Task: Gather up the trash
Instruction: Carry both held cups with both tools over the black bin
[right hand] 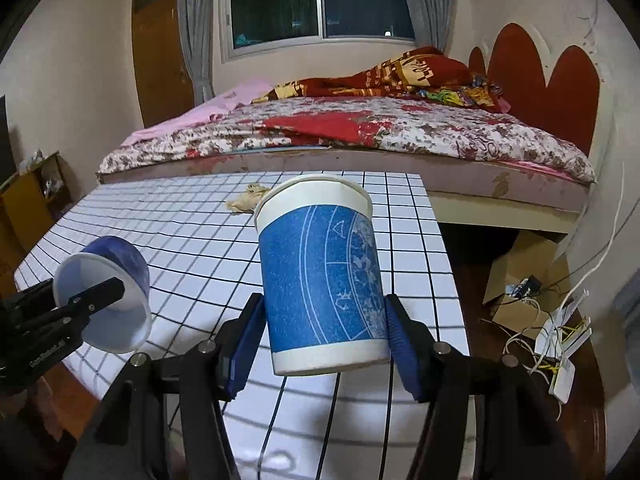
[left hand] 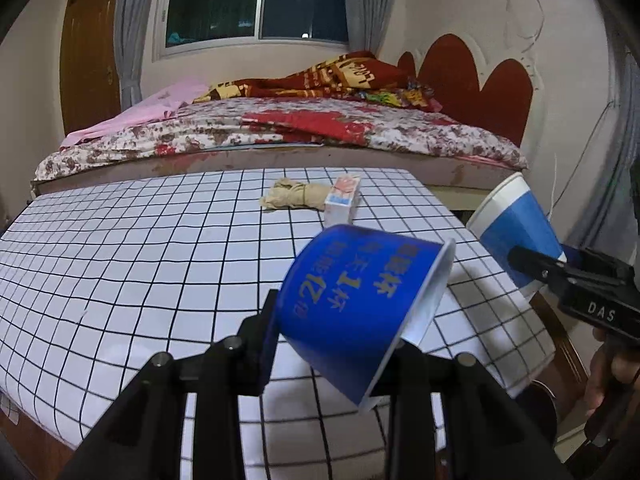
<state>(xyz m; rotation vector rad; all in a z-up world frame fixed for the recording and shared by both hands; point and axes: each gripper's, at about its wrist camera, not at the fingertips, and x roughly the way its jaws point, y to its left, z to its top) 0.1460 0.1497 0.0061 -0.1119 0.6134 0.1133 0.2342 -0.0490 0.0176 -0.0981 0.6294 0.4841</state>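
My left gripper (left hand: 334,346) is shut on a short blue cup (left hand: 360,300) with yellow print, which is tilted with its mouth to the right. In the right wrist view one finger of the left gripper (right hand: 96,296) reaches into the mouth of this short cup (right hand: 120,264). My right gripper (right hand: 324,344) is shut on a tall blue and white paper cup (right hand: 320,272), held nearly upright by its lower half. The same tall cup (left hand: 516,228) and right gripper (left hand: 536,268) show at the right of the left wrist view. Crumpled beige paper (left hand: 296,196) and a small box (left hand: 344,200) lie on the checked table (left hand: 160,260).
A bed (right hand: 400,132) with floral covers stands just behind the table. To the right of the table, on the floor, are a cardboard box (right hand: 520,276), a white power strip (right hand: 560,360) and loose cables. A wooden shelf (right hand: 32,196) stands at the left.
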